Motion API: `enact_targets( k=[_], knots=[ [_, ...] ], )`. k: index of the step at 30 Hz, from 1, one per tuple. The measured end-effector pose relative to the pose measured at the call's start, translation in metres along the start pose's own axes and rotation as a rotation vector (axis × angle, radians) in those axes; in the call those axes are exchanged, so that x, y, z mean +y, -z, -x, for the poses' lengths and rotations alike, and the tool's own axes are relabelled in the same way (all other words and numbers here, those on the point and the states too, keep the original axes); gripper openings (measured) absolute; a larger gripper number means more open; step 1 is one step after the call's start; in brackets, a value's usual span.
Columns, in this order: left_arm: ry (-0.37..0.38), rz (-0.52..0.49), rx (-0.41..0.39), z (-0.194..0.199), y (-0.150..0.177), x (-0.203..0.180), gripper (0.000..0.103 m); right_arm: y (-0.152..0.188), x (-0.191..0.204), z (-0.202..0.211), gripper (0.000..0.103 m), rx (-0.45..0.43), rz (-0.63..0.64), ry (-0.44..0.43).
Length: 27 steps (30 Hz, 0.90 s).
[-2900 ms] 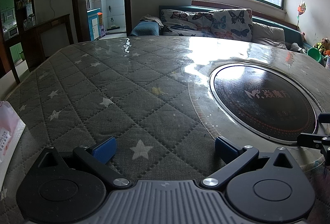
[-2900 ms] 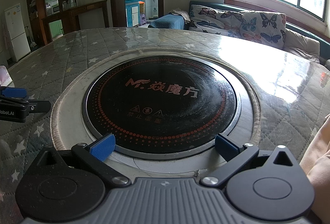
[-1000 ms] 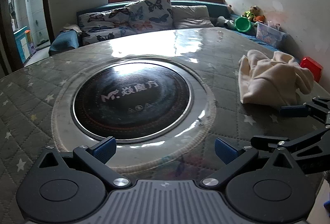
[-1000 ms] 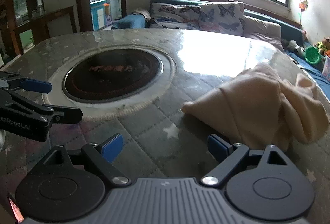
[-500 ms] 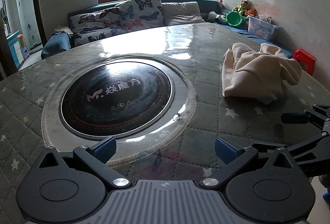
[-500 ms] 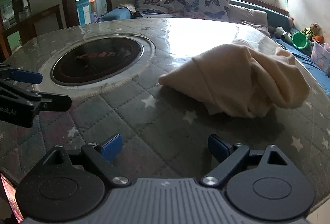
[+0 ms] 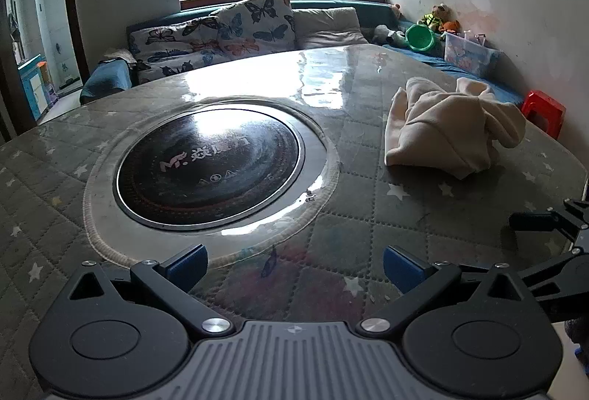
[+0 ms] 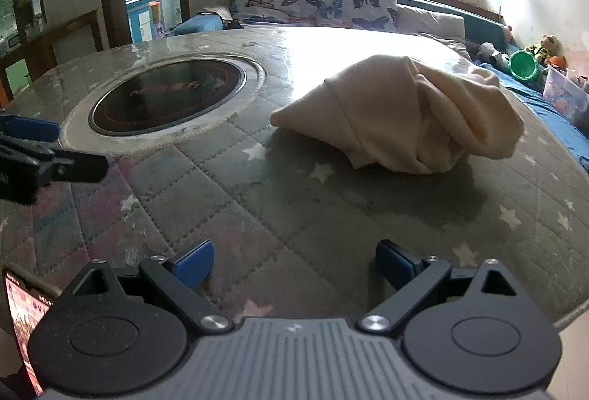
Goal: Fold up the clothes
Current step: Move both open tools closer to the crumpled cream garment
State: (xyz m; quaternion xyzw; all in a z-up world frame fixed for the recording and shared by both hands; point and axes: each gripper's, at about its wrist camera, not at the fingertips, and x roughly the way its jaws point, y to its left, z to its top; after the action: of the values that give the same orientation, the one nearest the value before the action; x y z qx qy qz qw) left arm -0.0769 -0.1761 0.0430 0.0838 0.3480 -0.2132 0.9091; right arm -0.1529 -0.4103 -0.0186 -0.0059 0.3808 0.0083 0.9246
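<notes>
1. Two tools face a round bench [image 7: 368,216] under a quilted, star-printed cover; neither has hold of anything.
2. Left tool [image 7: 294,265]: blue pads spread wide, only bare cover between them.
3. Right tool [image 8: 294,262]: jaws wide and opening further, nothing between them.
4. Cream garment [image 8: 405,116]: a crumpled heap on the bench, beyond the right tool and apart from it, beside the inset black cooktop [image 7: 210,168].
5. Step in hand, as judged: the approach; no fold is made yet.
6. Next move likely calls for reaching the heap, pinching an edge and spreading it flat.
7. Containers: a green basin [image 7: 421,37] and a clear storage box [image 7: 465,52] on the sofa behind; contents cannot be made out.
</notes>
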Motion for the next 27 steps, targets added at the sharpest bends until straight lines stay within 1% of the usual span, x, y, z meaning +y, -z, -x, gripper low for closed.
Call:
enact_targets(
  k=[4, 15, 27],
  knots=[
    [-0.006, 0.012, -0.007, 0.004, -0.001, 0.0, 0.103, 0.004, -0.004, 0.003, 0.098, -0.005, -0.01, 0.008],
    [0.003, 0.0, -0.015, 0.01, 0.0, -0.009, 0.103, 0.013, -0.006, 0.008, 0.103, -0.02, -0.014, 0.019],
    [0.017, -0.017, 0.013, -0.004, -0.005, -0.011, 0.103, 0.013, -0.006, 0.009, 0.103, -0.016, -0.016, 0.02]
  ],
)
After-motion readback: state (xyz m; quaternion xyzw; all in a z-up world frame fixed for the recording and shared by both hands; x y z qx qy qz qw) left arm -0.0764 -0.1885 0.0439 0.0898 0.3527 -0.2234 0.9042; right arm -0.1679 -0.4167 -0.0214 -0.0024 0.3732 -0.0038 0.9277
